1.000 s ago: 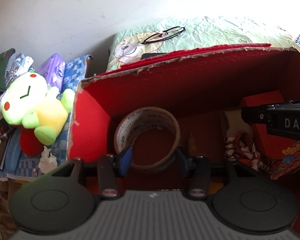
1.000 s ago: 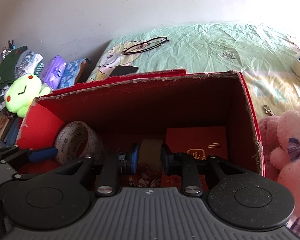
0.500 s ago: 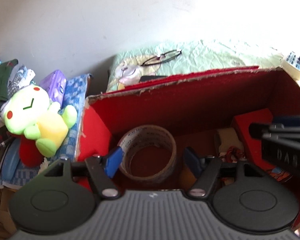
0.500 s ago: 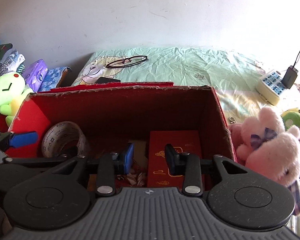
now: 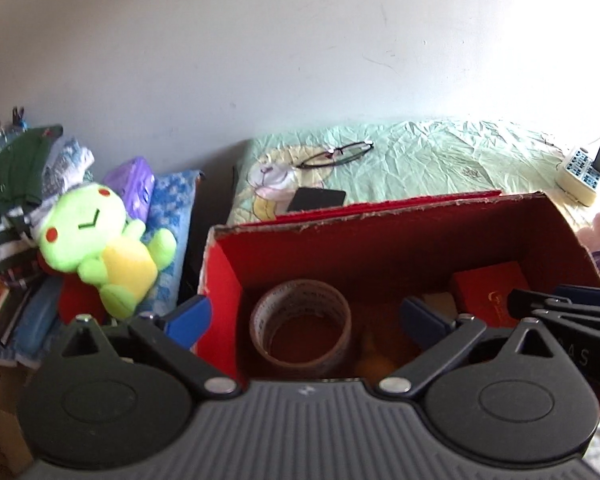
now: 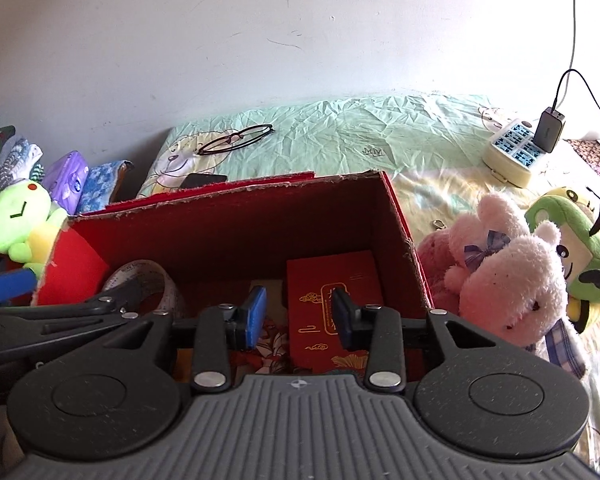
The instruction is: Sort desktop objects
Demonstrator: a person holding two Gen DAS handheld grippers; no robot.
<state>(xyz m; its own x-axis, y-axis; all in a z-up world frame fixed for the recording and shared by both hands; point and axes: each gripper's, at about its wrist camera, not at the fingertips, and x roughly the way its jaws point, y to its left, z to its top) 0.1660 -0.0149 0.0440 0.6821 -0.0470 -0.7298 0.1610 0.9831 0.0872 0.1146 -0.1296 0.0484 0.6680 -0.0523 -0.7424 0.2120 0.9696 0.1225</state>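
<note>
At the far left a green plush frog (image 5: 100, 240) lies on a heap of cloth and books beside the red box (image 5: 380, 216) — outside it, so by my reading not yet sorted. Inside the box at its left end stands the roll of tape (image 5: 300, 326), already put away. The left gripper (image 5: 306, 316) hangs above it; its jaws have just been opening and now stand wide, well clear of the roll. Further right in the box lie a patterned cloth (image 6: 272, 344), hard to make out in the shadow, and a red gift box (image 6: 332, 292). The right gripper (image 6: 298, 320) hovers over these, its jaws just opened to a moderate gap with nothing pinched between them. Behind the box, glasses (image 6: 236, 140) and a dark phone (image 6: 202, 180) rest on the sheet; to the right a pink plush (image 6: 508, 272) and a green-hooded plush (image 6: 576, 256) wait — all apparently left to do.
</note>
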